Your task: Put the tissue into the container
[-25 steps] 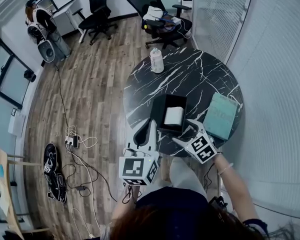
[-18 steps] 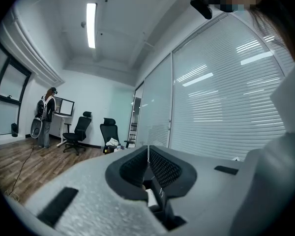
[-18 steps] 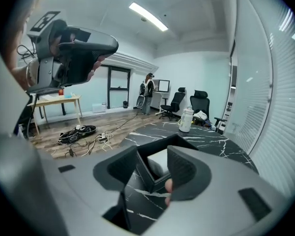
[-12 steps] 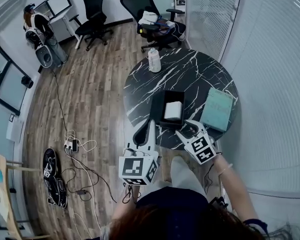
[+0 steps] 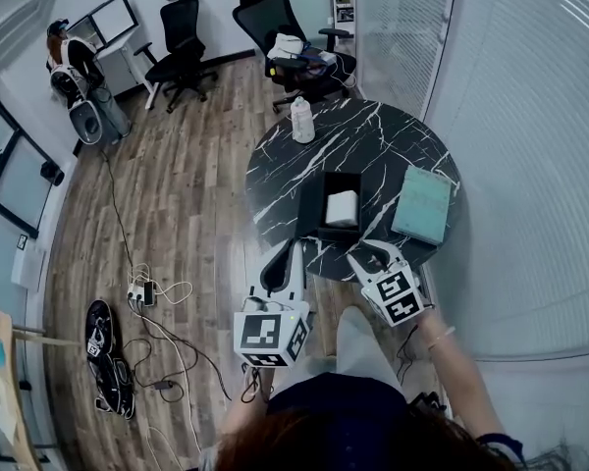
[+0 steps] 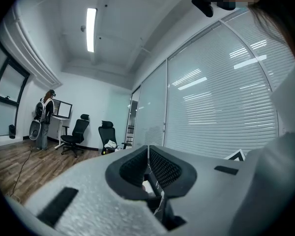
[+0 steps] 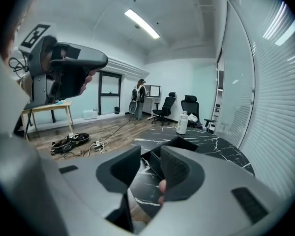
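Sitting in the container: the tissue (image 5: 342,207), a white folded block, lies inside the black open-topped container (image 5: 314,209).
Container: stands on the round black marble table (image 5: 373,135), just off the middle of the top toward 7 o'clock.
Left gripper (image 5: 294,246): at the table's 7 o'clock edge, just beside the container's near left corner. Its own view shows the two black pads pressed together at the tips with nothing held between them.
Right gripper (image 5: 373,253): at the table's 5 o'clock edge, just short of the container's near right corner and tipped a little downward. Its jaws have just been closing. A narrow gap shows between the pads, and only the tabletop and the container's edge are seen through it, so it grips nothing.
Green book (image 5: 422,204): lies flat at 3 o'clock on the table, apart from the container.
White bottle (image 5: 302,121): upright at the table's 11 o'clock edge, well apart from the container.
Office chairs (image 5: 182,27): two black ones beyond the table at 12 o'clock, one with clothes piled on it.
Floor: wood planks, with a tangle of cables (image 5: 147,287) off at 9 o'clock from the grippers.
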Tool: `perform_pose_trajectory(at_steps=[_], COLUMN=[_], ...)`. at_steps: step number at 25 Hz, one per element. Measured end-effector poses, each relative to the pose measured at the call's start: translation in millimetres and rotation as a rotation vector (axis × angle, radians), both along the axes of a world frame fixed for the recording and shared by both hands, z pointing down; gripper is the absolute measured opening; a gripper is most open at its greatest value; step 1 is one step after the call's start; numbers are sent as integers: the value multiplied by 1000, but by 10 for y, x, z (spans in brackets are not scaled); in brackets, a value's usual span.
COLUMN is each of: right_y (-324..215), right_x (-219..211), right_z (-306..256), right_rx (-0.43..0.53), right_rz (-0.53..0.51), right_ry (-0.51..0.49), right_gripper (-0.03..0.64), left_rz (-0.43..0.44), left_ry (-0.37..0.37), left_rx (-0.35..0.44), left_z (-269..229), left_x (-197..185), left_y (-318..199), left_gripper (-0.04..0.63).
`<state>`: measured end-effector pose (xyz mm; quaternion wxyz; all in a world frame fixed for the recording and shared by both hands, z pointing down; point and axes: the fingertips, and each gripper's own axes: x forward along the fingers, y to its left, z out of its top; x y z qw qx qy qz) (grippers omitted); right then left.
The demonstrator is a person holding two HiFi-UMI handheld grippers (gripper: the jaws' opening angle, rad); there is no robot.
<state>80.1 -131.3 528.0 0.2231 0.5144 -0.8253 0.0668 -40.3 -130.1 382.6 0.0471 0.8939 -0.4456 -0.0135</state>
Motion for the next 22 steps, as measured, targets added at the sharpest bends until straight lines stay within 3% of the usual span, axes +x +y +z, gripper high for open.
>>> perform_pose_trajectory(at_steps=[13, 22], right_y=[286, 384], right_x=[-138, -145], right_z=[-276, -569], right_rx=[87, 156], right_rz=[112, 185], right_ry=[-51, -91], right_gripper=[97, 28], left_rz=[31, 49], left_ry=[0, 9], left_rx=[23, 35], left_z=[-33, -62], left_x=[-212, -193], left_y=[348, 357], left_gripper=[34, 34])
